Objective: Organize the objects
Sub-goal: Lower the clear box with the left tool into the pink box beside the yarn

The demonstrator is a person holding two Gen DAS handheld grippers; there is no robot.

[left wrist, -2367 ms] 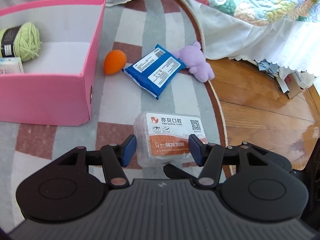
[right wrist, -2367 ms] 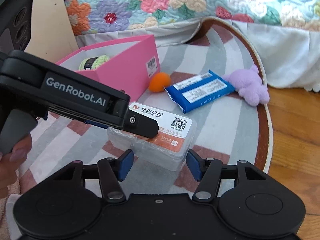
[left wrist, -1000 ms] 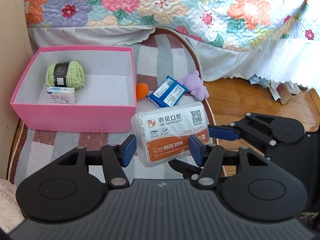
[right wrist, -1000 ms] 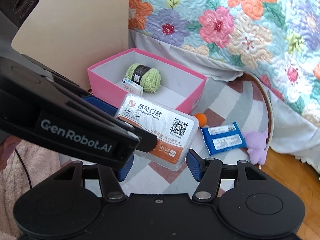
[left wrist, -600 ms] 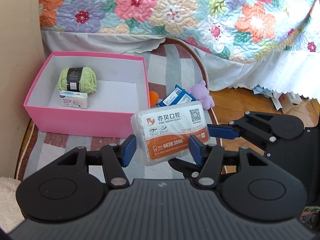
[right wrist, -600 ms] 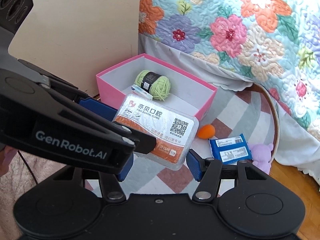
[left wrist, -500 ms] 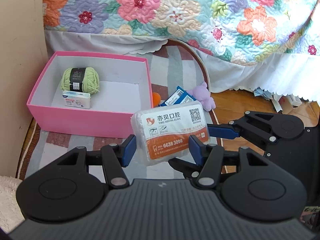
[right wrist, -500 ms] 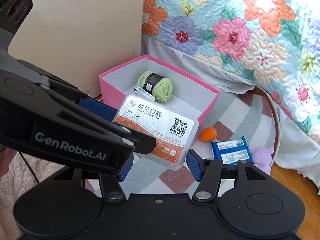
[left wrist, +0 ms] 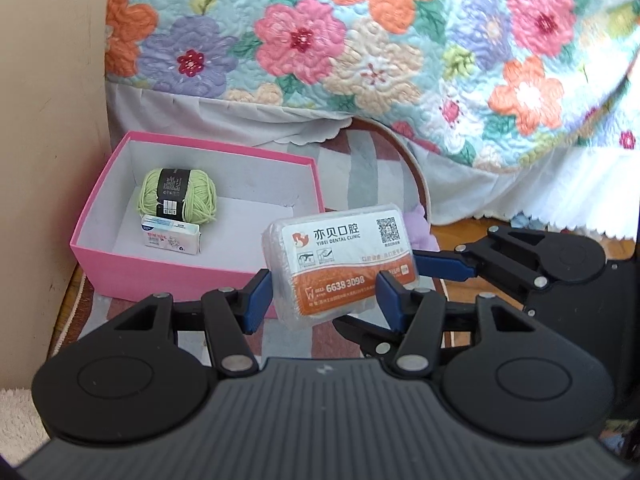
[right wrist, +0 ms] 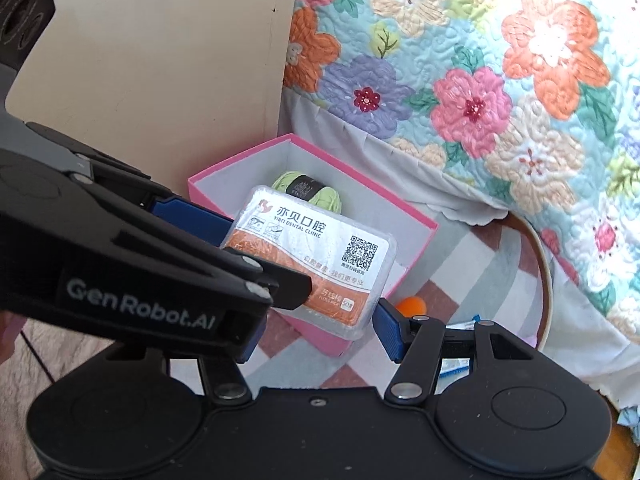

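Clear plastic box: white-and-orange label printed "亦贝口腔", "YIBEI DENTAL CLINIC", a QR code, the number "6638 3098" and, at one corner, "50". Left gripper, side face: brand "GenRobot.AI".

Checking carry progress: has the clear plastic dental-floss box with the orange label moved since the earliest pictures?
Yes. The clear plastic dental-floss box was on the striped rug; now both grippers hold it in the air, close to the pink cardboard box.

Striped rug, pink box, orange ball on it
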